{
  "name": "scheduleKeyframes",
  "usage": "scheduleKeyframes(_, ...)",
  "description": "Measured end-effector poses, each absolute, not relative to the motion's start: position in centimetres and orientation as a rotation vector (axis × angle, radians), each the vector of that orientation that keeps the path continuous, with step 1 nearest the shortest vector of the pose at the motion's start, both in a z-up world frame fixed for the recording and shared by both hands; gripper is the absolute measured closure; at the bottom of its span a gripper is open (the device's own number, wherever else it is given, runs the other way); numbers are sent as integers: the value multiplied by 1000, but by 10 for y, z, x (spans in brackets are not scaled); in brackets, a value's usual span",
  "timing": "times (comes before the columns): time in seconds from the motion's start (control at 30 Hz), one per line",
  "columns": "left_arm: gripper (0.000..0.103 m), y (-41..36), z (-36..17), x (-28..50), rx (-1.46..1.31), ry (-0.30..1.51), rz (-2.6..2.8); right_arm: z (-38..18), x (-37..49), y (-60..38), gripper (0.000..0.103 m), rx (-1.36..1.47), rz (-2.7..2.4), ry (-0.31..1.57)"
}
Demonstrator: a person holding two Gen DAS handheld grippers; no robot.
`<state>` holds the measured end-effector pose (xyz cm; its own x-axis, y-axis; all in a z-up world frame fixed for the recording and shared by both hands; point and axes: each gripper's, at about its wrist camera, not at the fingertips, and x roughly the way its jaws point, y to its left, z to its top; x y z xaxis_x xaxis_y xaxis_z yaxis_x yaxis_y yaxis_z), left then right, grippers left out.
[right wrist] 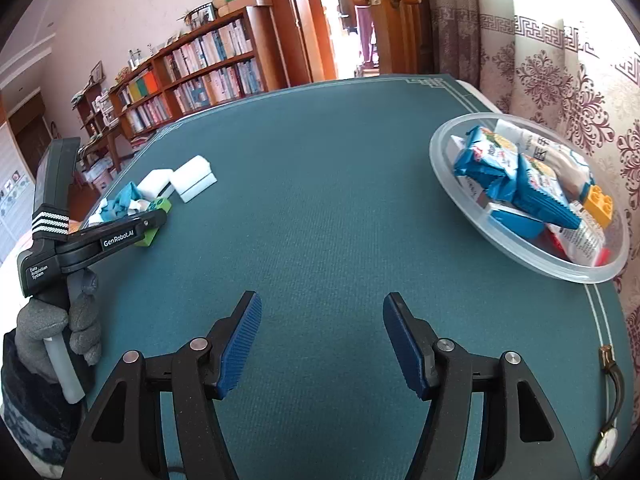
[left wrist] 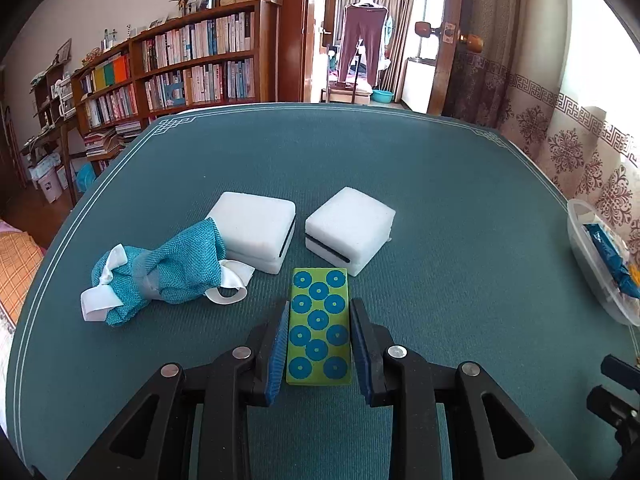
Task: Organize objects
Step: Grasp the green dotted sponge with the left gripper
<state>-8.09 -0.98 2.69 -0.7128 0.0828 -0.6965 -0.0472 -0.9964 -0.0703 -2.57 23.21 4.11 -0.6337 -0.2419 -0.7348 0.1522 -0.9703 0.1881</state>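
A green tile with blue rings [left wrist: 319, 326] lies flat on the teal table [left wrist: 440, 208]. My left gripper [left wrist: 319, 312] straddles it, a blue pad on each long side, with narrow gaps showing. Two white foam blocks [left wrist: 256, 228] [left wrist: 348, 226] and a teal cloth pouch with white ribbon [left wrist: 160, 272] lie just beyond. My right gripper [right wrist: 322, 316] is open and empty over bare table. In the right wrist view the left gripper [right wrist: 158, 216] sits at the tile [right wrist: 154, 222], far left. A clear round bowl [right wrist: 500, 244] holds blue snack packets and a yellow brick.
The bowl's rim [left wrist: 580, 256] shows at the right edge of the left wrist view. A wristwatch [right wrist: 606, 420] lies at the table's near right edge. Bookshelves [left wrist: 180, 64] and an open door stand beyond the table; a curtain hangs on the right.
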Motion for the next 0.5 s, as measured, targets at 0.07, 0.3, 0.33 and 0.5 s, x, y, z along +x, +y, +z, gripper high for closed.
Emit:
scheduleKeyframes(0.07, 72, -16, 34, -78, -1123, -111, 2865, 41, -33, 225, 38, 1249, -2608, -149)
scheduleKeyframes(0.3, 72, -38, 45, -76, -1084, -247, 2919, 47, -41, 188, 38, 1315, -2488, -29)
scheduleKeyframes(0.33, 72, -40, 45, -76, -1080, -257, 2925, 48, -41, 182, 38, 1309, -2482, 7)
scheduleKeyframes(0.5, 72, -46, 51, -71, -1050, -286, 2965, 49, -53, 160, 38, 1301, -2457, 71)
